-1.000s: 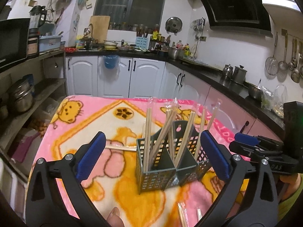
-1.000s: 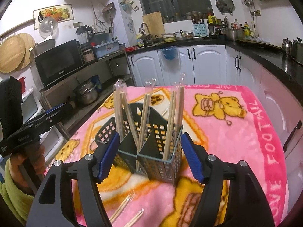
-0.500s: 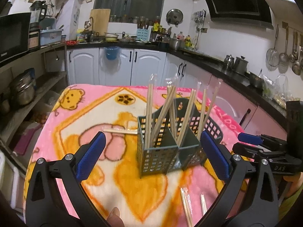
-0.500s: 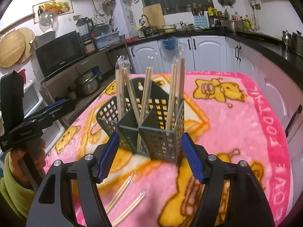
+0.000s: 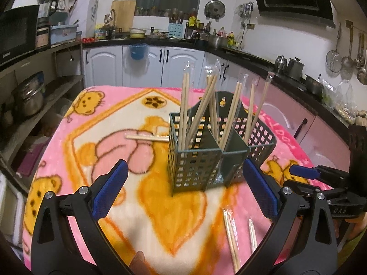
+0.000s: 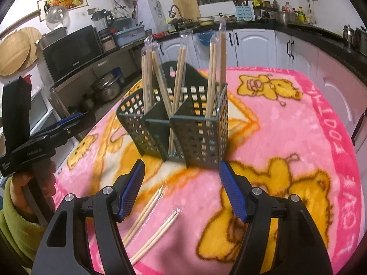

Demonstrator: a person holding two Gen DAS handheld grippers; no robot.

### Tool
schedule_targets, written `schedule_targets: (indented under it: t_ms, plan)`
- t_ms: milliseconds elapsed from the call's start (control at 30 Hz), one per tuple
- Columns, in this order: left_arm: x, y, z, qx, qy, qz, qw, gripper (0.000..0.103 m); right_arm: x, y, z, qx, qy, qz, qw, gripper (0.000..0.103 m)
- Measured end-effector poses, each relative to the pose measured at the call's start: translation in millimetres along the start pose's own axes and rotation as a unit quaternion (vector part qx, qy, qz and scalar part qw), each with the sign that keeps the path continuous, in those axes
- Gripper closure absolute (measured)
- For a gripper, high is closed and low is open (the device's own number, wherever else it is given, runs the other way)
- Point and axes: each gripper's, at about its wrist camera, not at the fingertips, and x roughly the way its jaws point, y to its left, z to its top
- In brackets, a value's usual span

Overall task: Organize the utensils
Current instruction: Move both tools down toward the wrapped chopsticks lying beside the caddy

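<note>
The left gripper (image 5: 185,190) stands wide, nothing between its blue pads, and points down at a table covered by a pink blanket (image 5: 96,123) with cartoon bears. Straight ahead of it, just past the fingertips, stands a dark green caddy (image 5: 197,160) with divided compartments, holding several pairs of chopsticks (image 5: 199,112) upright or leaning, some in clear wrappers. Beyond the caddy to the left, 1 wrapped pair (image 5: 146,138) lies flat on the blanket, its end at the caddy's wall. Close under the right finger, 2 more pairs (image 5: 231,236) lie loose on the blanket.

The right gripper (image 6: 181,190) is also wide and empty, aimed at the same caddy (image 6: 197,135) from another side; the caddy sits just ahead of its pads. Below and between its fingers, 2 loose pairs (image 6: 149,215) lie slanted on the blanket (image 6: 298,137). To its left, a hand (image 6: 34,183) in a green sleeve (image 6: 13,224) grips the other gripper's handle.
</note>
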Motion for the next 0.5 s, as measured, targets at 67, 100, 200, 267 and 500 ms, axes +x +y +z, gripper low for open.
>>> schedule_targets:
  t_ms: [67,100,200,267,500]
  plan:
    - [1,1,-4,-0.002,0.005,-0.002,1.0000,0.011,3,1,-5,0.001,0.008,0.002,1.000,0.038]
    - [1,1,-5,-0.002,0.007,-0.002,1.0000,0.011,4,1,-8,0.002,0.012,0.003,1.000,0.038]
    - [2,2,-10,-0.004,0.014,-0.003,0.9999,0.011,8,2,-15,0.003,0.023,0.005,1.000,0.038]
    - [3,2,-14,-0.006,0.020,-0.005,0.9998,0.011,9,2,-19,0.003,0.028,0.007,1.000,0.038]
    - [10,2,-25,-0.010,0.039,-0.008,0.9992,0.011,15,6,-32,0.003,0.047,0.010,0.999,0.038]
